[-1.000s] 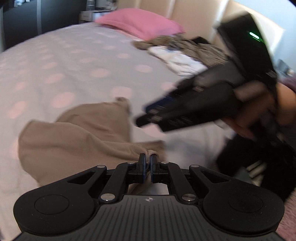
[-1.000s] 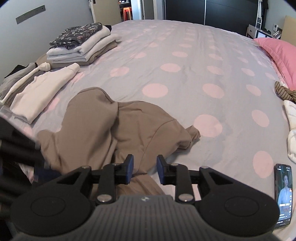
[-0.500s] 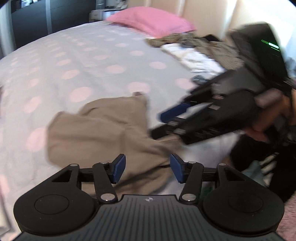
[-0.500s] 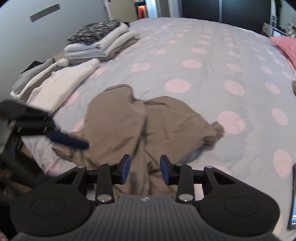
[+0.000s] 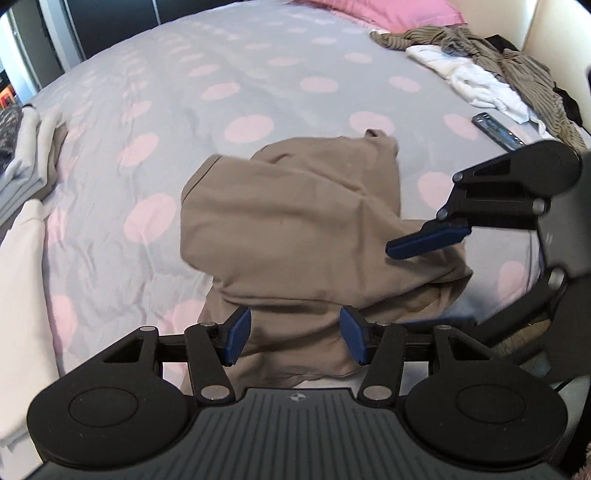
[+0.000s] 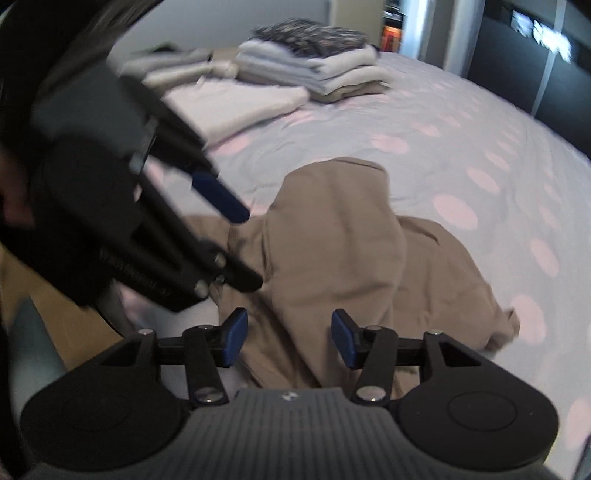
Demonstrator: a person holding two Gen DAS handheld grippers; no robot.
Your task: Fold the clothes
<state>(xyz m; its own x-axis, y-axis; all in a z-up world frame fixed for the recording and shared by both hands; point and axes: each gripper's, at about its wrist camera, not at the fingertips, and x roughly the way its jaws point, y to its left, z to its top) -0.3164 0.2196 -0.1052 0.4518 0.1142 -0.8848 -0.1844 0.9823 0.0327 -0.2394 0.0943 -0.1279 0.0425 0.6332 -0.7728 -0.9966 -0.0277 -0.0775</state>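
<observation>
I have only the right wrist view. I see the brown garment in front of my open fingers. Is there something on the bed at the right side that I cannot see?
Observer: Yes. A phone lies on the bedspread, beyond the brown garment and apart from it.
Operator: Are there more clothes to fold?
Observer: Yes. An unfolded pile of striped and white pieces lies past the phone, near a pink pillow.
Operator: Does the left gripper hold the garment?
Observer: No. The left gripper is open over the garment's near edge and pinches nothing.
</observation>
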